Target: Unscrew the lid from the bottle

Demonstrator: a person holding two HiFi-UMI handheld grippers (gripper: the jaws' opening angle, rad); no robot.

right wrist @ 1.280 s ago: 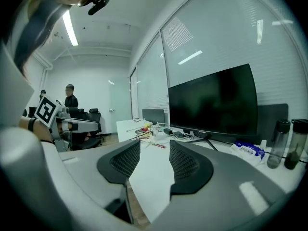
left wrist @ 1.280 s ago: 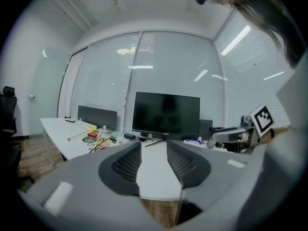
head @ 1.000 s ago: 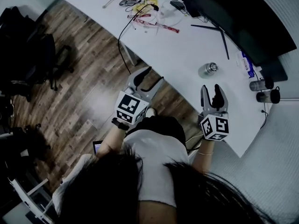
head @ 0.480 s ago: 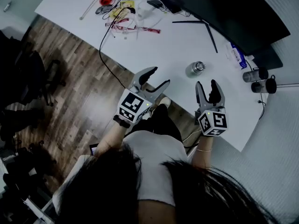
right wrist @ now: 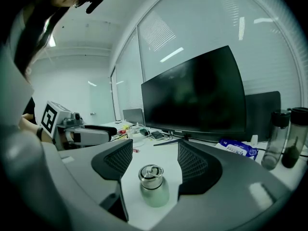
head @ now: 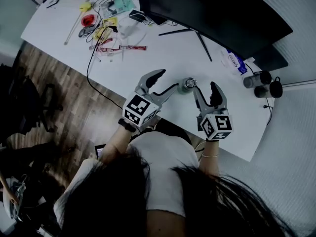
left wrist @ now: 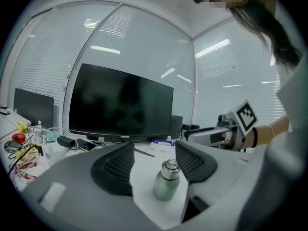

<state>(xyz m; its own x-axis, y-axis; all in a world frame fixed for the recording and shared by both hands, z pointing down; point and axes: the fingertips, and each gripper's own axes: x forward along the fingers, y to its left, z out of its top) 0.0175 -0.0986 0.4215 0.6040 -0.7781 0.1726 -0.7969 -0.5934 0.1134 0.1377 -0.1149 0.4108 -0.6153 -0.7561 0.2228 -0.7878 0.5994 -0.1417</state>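
A small pale-green bottle with a silver ring-top lid stands upright on the white table, near its front edge. My left gripper sits just left of it, and its jaws have just been opening. The right gripper sits just right of it, its jaws also just opened wider. Neither touches the bottle. In the left gripper view the bottle stands ahead of my left gripper, nearer the right pad. In the right gripper view the bottle stands centred ahead of my right gripper.
A big dark monitor stands behind the bottle, its stand legs spread on the table. Two dark bottles and a tissue pack lie to the right. Cables and small tools clutter the far left; a black cable hangs over the front edge.
Both grippers have moved forward from the table's front edge to either side of the bottle. Their jaws stand wider than before.
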